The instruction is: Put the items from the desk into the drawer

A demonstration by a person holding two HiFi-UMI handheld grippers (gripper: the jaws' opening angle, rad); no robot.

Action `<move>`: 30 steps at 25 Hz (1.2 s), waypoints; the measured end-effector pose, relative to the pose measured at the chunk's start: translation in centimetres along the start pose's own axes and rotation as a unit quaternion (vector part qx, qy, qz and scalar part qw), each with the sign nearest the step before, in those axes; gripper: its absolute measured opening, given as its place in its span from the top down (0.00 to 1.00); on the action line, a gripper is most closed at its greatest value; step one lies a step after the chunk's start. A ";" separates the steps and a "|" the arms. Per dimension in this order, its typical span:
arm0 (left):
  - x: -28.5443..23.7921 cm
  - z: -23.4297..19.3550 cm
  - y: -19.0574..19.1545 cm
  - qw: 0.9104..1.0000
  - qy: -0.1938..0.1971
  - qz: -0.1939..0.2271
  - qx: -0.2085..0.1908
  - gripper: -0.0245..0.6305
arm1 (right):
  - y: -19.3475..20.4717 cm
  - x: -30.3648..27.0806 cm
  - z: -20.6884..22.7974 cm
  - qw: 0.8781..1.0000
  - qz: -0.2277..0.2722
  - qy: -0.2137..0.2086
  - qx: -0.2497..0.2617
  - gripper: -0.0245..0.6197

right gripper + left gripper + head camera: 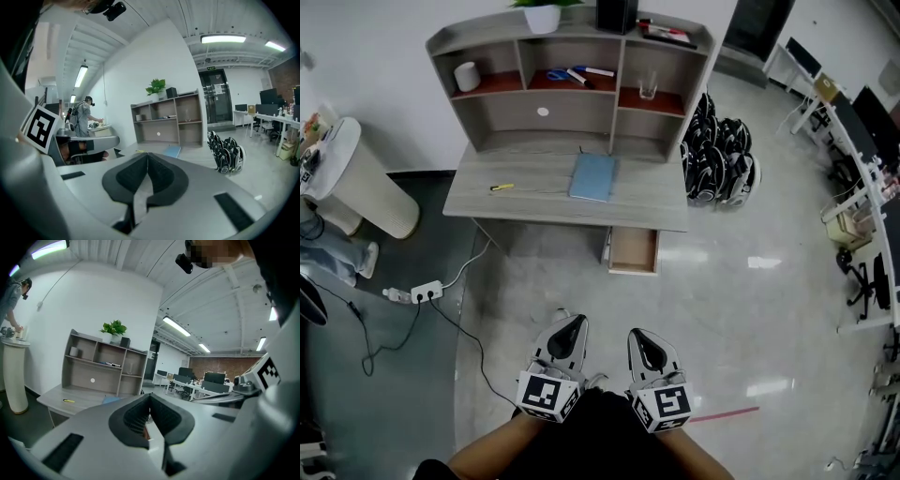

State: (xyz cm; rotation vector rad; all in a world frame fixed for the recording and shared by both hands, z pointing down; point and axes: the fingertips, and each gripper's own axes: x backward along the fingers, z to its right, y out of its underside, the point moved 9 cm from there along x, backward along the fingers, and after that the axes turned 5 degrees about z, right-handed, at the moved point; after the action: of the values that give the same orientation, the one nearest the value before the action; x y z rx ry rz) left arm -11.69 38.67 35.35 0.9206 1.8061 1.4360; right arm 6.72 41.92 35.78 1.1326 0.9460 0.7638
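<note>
I hold both grippers side by side, well short of the worktop (pixel 534 202), and both point toward it. The left gripper (pixel 575 323) has its fingers (pixel 136 416) pressed together with nothing between them. The right gripper (pixel 639 336) is the same, its fingers (pixel 161 176) closed on empty air. The two sit near each other without touching, and their tips lean slightly inward. The left marker cube (pixel 548 394) and the right marker cube (pixel 664 405) face up at the wrist ends. My left forearm (pixel 487 452) and right forearm (pixel 698 459) run back from them, away from the worktop, with the elbows spread outward.
</note>
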 end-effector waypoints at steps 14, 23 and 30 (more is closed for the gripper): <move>-9.6 -11.7 -2.2 0.999 0.001 -0.036 0.003 0.94 | -3.6 -15.1 1.2 1.000 -0.026 0.014 0.003 0.94; -14.8 -19.0 -3.5 0.999 0.012 -0.045 0.003 0.94 | -5.4 -22.7 1.5 0.998 -0.041 0.036 0.008 0.94; -17.2 -23.7 -3.8 0.998 0.017 -0.054 0.009 0.94 | -6.4 -28.2 1.3 0.998 -0.048 0.046 0.012 0.94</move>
State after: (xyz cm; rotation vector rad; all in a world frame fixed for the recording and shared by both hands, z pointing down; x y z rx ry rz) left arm -22.41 11.26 37.26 0.7989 1.8666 1.3775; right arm -3.57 14.91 36.19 1.0716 1.0815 0.7329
